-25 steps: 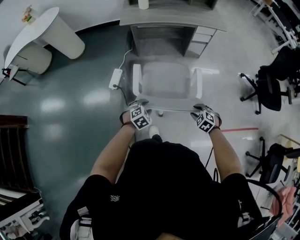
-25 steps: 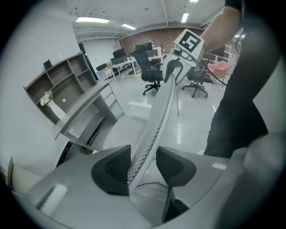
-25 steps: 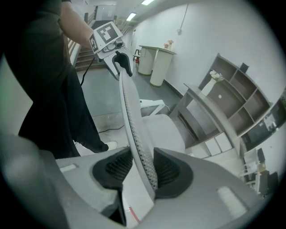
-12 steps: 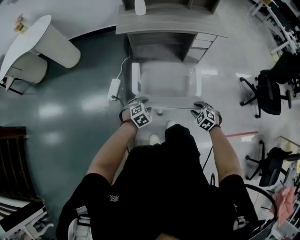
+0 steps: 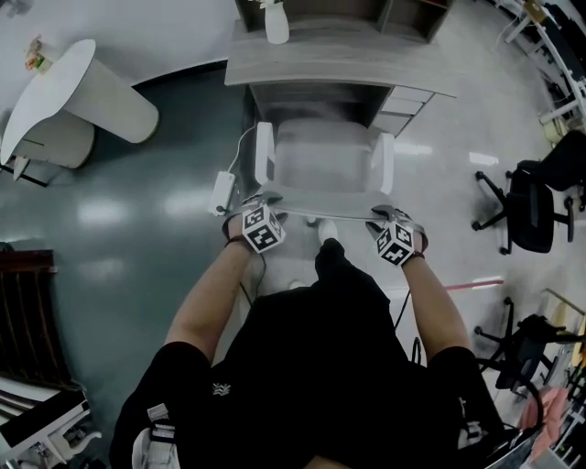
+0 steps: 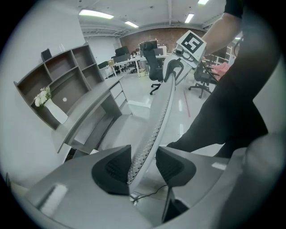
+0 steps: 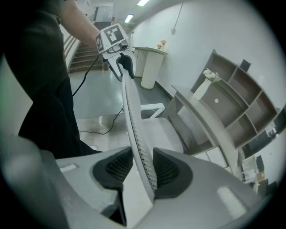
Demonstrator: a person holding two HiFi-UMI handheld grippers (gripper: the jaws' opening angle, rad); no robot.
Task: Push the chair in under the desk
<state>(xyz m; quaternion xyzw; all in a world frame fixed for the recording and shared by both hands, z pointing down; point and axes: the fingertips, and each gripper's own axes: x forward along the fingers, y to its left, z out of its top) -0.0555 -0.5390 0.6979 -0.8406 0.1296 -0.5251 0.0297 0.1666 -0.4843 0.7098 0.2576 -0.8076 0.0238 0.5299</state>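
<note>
No words, brands, numbers or signs are legible; the white marker cubes [image 5: 263,229] bear only black square patterns.

Desk [image 5: 330,57] at top centre of the frame, a vase [image 5: 276,23] on its upper left part. Chair [image 5: 322,160] directly below the desk, seat front at the desk's edge, backrest toward the person [image 5: 320,366] at lower centre. Power strip [image 5: 222,186] on the floor just left of the chair. Curved counter [image 5: 87,87] at upper left. Office chairs [image 5: 529,206] at the right edge.
</note>
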